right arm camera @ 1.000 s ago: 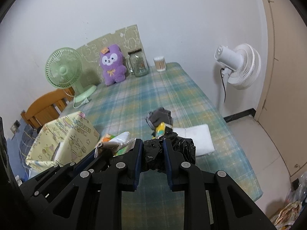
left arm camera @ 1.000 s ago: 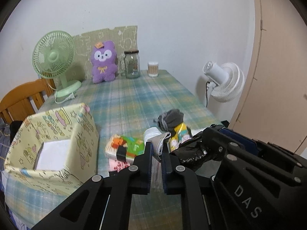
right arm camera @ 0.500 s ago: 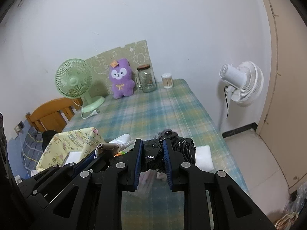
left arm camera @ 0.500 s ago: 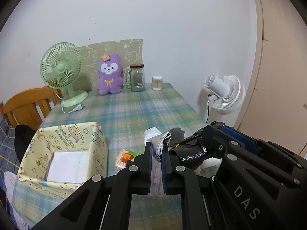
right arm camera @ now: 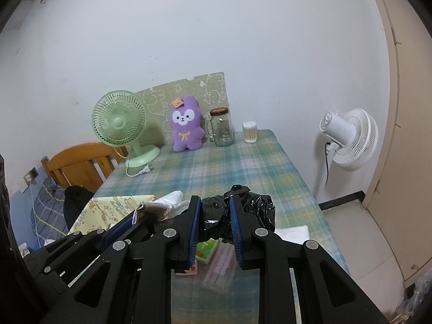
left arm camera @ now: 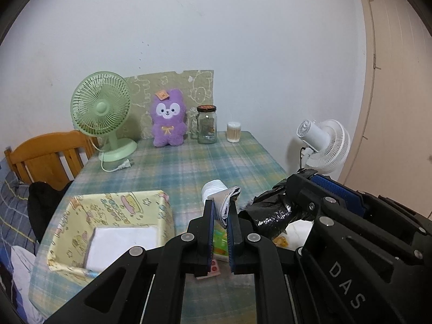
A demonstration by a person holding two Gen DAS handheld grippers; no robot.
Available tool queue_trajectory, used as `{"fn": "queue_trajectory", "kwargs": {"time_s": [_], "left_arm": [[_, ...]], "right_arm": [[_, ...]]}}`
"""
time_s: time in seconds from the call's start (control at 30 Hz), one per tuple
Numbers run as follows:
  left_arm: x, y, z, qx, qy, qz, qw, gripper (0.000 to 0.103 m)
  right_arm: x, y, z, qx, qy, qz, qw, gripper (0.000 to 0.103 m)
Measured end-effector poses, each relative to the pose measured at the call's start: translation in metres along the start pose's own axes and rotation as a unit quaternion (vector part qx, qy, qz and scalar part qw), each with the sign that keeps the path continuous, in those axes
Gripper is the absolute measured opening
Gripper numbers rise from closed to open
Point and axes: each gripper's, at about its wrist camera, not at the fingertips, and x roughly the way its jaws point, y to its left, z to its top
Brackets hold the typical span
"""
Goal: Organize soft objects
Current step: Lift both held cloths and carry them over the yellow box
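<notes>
Rolled grey-and-white cloth (left arm camera: 225, 199) clamped between the pads of the left tool (left arm camera: 220, 217), held above the plaid desk (left arm camera: 189, 167) just right of the yellow cartoon-print box (left arm camera: 118, 208) with white liner. Crumpled black plastic bag (right arm camera: 243, 216) clamped in the right tool (right arm camera: 214, 220), raised above colourful packets (right arm camera: 206, 252) and a white folded cloth (right arm camera: 294, 232) on the desk. At the far desk edge: green fan (left arm camera: 101, 108), purple plush bunny (left arm camera: 168, 121), glass jar (left arm camera: 206, 125), cotton-swab container (left arm camera: 233, 132); white fan (left arm camera: 324, 143) beside the desk.
</notes>
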Motion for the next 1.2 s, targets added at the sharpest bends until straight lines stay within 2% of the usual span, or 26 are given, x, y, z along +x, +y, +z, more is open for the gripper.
{"fn": "queue_trajectory", "kwargs": {"time_s": [0.77, 1.2], "left_arm": [[0.005, 0.087, 0.001, -0.008, -0.013, 0.033, 0.9993, 0.006], [0.024, 0.138, -0.011, -0.013, 0.006, 0.055, 0.9984, 0.006]], "right_arm": [[0.042, 0.085, 0.004, -0.036, 0.007, 0.033, 0.999, 0.025], [0.083, 0.131, -0.007, -0.054, 0.038, 0.051, 0.997, 0.025]]}}
